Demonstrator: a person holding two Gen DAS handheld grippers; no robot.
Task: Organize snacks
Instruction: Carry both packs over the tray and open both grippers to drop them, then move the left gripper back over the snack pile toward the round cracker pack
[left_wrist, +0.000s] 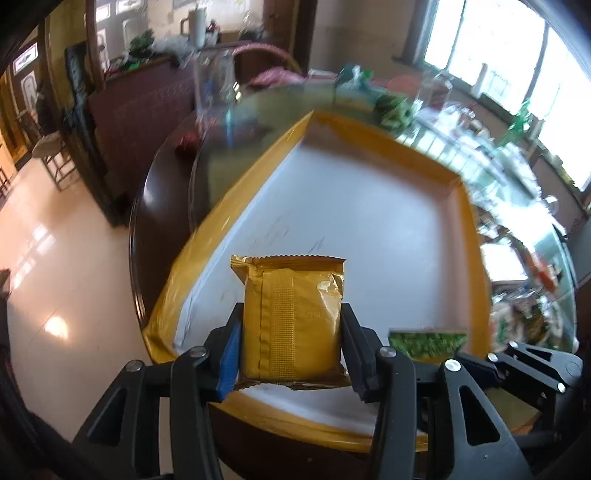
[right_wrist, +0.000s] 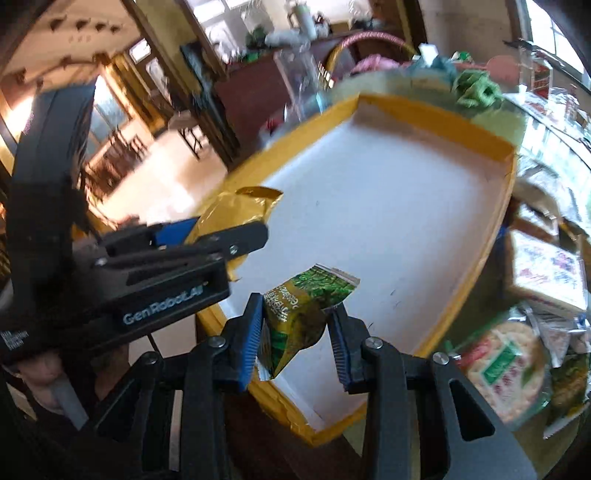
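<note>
1. A gold packet (left_wrist: 291, 321) is held across its flat sides in the left claw (left_wrist: 291, 332), above the tray (left_wrist: 369, 206).
2. A green packet (right_wrist: 299, 317) is pinched, crumpled, in the right claw (right_wrist: 295, 343).
3. Both are judged light, soft and slippery-foiled; mid-body grips suit them.

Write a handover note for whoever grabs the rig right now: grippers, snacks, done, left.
Left gripper: shut on the gold packet, over the tray's near edge.
Right gripper: shut on the green packet, also above the tray.
Done: both packets picked up; nothing lies in the tray yet.
Left: set both down inside, then fetch the other snacks on the table to the right.
</note>
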